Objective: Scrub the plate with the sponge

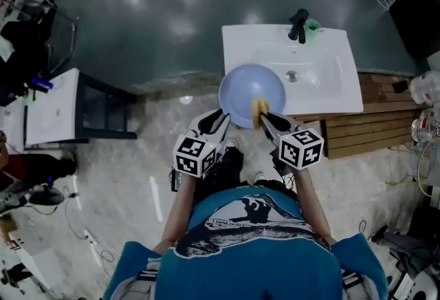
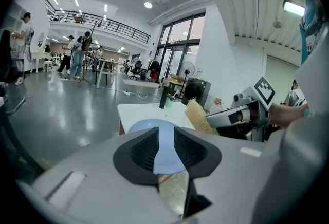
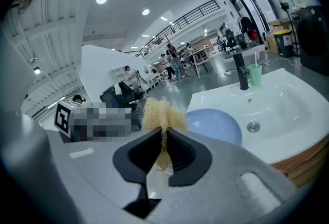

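Note:
A round light-blue plate [image 1: 251, 89] lies at the near left corner of the white sink [image 1: 330, 95], overhanging its edge. My left gripper [image 1: 221, 116] is at the plate's near left rim. In the left gripper view its jaws [image 2: 165, 138] stand apart, open, with the plate [image 2: 151, 126] showing in the gap between the pads. My right gripper [image 1: 265, 116] is shut on a yellow sponge [image 1: 259, 111] at the plate's near rim. In the right gripper view the sponge [image 3: 159, 112] sticks up out of the jaws [image 3: 164, 138], beside the plate [image 3: 216, 124].
A black faucet [image 1: 298, 23] and a green cup [image 1: 313, 25] stand at the sink's back edge. A wooden pallet [image 1: 371, 126] lies under the sink to the right. A second white basin on a black frame [image 1: 51, 109] is far left. Cables lie on the floor.

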Tool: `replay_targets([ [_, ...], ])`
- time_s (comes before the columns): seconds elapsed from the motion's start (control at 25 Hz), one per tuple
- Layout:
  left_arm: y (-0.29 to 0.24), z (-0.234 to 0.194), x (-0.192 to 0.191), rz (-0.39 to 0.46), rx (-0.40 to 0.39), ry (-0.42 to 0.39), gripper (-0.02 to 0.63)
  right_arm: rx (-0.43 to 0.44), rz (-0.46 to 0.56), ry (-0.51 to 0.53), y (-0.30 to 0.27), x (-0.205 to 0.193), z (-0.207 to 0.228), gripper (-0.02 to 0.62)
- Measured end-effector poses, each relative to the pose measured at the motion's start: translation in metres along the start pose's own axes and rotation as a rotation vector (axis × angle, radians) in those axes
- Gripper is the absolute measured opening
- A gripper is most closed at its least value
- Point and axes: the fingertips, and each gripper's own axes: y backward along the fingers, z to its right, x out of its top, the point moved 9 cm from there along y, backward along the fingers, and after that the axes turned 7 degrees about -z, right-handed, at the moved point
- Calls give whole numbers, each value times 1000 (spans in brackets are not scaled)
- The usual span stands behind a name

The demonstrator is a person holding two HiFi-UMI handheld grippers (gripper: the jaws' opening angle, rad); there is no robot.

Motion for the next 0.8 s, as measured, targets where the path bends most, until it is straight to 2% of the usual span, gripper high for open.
replay_targets([
  [0.32, -51, -63, -9, -144, -62, 28, 170, -119, -26, -17, -36, 20, 34, 31],
  [0.56, -85, -86, -12, -270, -90, 45, 217, -207, -99, 6, -64, 31, 71, 31],
  [0.68, -101, -95, -14, -299, -85, 37, 230, -253, -140, 18, -77, 36, 88, 31],
  [0.8, -115, -106, -23, -295, -95, 94, 227, -290, -174, 20, -91, 40, 105, 31],
])
